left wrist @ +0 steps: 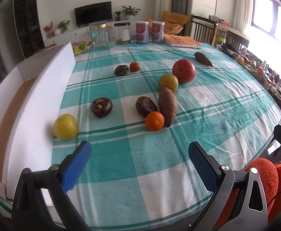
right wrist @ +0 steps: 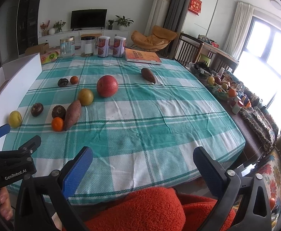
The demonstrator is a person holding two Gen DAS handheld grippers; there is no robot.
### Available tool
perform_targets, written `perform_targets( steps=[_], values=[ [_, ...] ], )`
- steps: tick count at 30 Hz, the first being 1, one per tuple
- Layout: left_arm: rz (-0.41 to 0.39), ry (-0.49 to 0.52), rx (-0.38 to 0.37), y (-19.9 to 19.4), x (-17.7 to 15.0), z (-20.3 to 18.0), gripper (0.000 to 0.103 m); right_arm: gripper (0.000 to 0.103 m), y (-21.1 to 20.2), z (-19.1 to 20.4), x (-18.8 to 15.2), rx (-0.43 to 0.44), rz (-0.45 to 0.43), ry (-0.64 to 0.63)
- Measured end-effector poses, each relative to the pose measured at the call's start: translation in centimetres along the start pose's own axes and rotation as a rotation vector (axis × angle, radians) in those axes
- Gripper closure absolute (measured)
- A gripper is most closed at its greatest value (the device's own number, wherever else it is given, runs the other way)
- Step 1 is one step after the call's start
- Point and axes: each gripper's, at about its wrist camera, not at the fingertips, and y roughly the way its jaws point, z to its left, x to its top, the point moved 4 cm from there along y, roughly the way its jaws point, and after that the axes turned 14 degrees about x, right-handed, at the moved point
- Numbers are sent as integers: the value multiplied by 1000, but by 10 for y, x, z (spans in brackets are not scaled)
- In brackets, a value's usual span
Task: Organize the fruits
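Teal-and-white checked cloth, coarsely woven, covers our tabletop (left wrist: 208,104). Mid-frame lie a glossy red apple (left wrist: 183,70), tapered sweet potato (left wrist: 167,105) and dimpled tangerine (left wrist: 154,120). Our left tongs (left wrist: 139,153) and right tongs (right wrist: 142,158) gape, empty.

Apple (left wrist: 183,70) behind plum (left wrist: 168,82); box (left wrist: 44,96) left of fruits.

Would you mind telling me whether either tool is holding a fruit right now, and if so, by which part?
Nothing is held. The left tool and the right tool are both open and empty above the tablecloth, short of all the fruit.
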Motion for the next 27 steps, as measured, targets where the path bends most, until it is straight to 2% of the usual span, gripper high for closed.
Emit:
perform_targets(
  steps=[15,23,27],
  values=[
    [19,10,0,3,-3,-1,2,0,2,1,-1,17,5,6],
    [176,-24,-192,19,-31,6,2,0,6,3,-4,40,13,8],
    [179,-66,-234,21,-34,24,2,0,9,2,-5,52,18,18]
  ],
)
